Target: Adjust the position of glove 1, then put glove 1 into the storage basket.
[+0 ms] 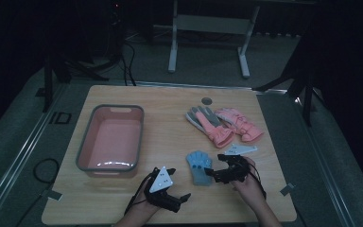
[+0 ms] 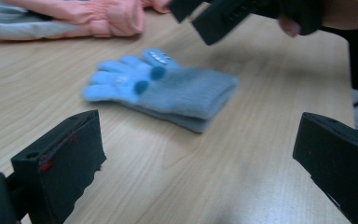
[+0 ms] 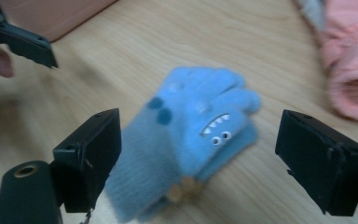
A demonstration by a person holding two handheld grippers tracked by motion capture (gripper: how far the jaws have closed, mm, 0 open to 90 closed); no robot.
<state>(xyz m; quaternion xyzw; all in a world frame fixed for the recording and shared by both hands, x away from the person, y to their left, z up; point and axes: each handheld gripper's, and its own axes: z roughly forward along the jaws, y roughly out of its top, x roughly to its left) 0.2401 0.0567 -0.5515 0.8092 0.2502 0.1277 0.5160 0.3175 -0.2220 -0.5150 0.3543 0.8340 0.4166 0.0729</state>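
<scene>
Right gripper (image 3: 198,154) view alone shows blue glove's (image 3: 191,135) monster face; jaws apart.

My left gripper (image 1: 177,198) is black, blocky and square-jawed, with a pale grey three-cornered plate on top dotted with small dark marks. My right gripper (image 1: 217,166) matches it, plate included. A red fleck marks one left pad. Black cables trail back along my bare forearms.
</scene>
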